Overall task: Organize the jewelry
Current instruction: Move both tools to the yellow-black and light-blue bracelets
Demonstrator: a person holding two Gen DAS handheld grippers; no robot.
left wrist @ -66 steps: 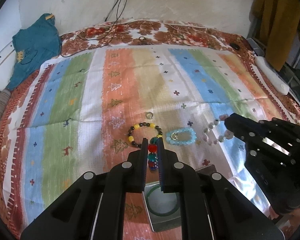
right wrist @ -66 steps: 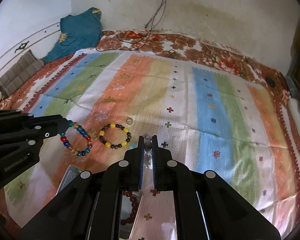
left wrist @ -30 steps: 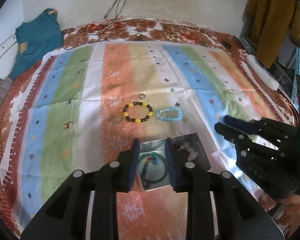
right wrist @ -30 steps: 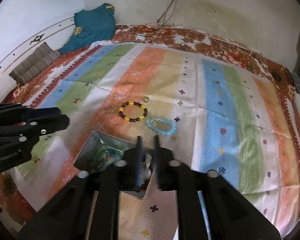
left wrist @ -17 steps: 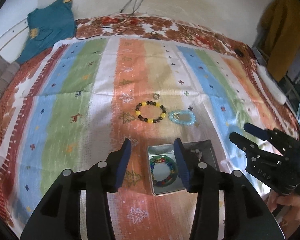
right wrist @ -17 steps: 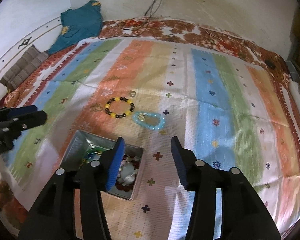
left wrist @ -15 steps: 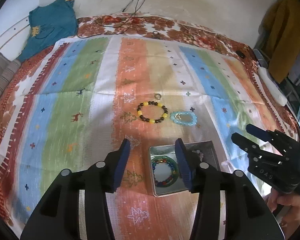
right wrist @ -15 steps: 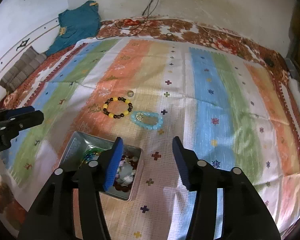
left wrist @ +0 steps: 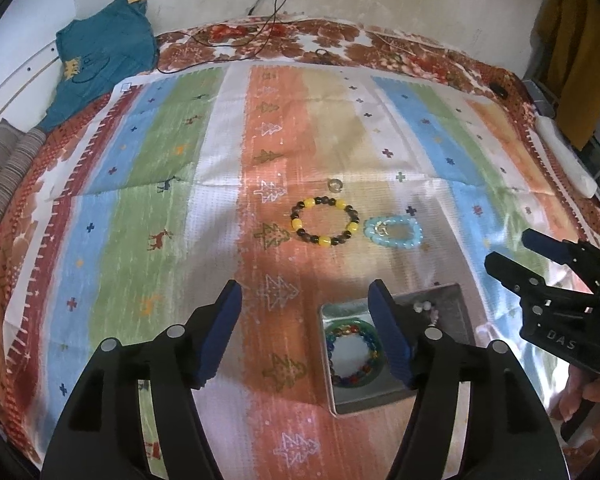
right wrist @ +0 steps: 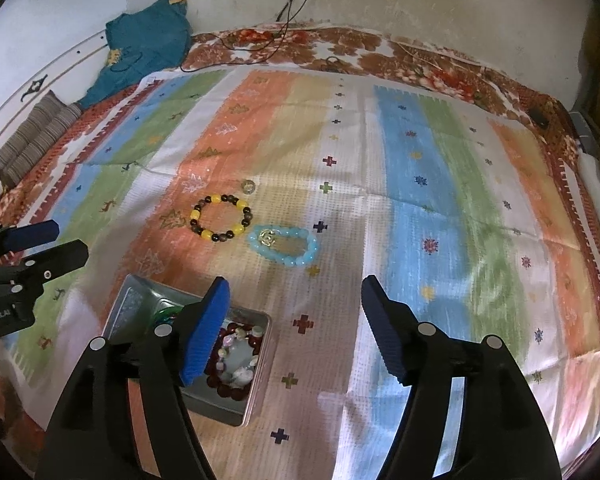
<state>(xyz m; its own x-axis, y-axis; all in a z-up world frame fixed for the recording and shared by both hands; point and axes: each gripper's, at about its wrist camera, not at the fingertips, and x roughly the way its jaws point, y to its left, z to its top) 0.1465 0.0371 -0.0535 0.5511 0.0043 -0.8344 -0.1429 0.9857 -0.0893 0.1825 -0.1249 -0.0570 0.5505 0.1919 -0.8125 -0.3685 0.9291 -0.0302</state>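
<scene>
Striped cloth (left wrist: pixel 220 184) covers the bed. At left, the left hand-held gripper (left wrist: pixel 306 332) has just been opening; its jaws stand wide with nothing between them. Next comes the metal tin (left wrist: pixel 456 300), holding a multicoloured bead bracelet (left wrist: pixel 354 350) and a white one (right wrist: pixel 238 364). Beyond lie a small ring (left wrist: pixel 335 185), a yellow-and-dark bracelet (left wrist: pixel 325 222) and a pale blue bracelet (left wrist: pixel 394 233). Rightmost, the right hand-held gripper (right wrist: pixel 294 328) has likewise just been opening and is empty.

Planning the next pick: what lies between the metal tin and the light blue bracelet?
Only bare striped cloth separates the tin from the light blue bracelet; the right wrist view shows it best.
</scene>
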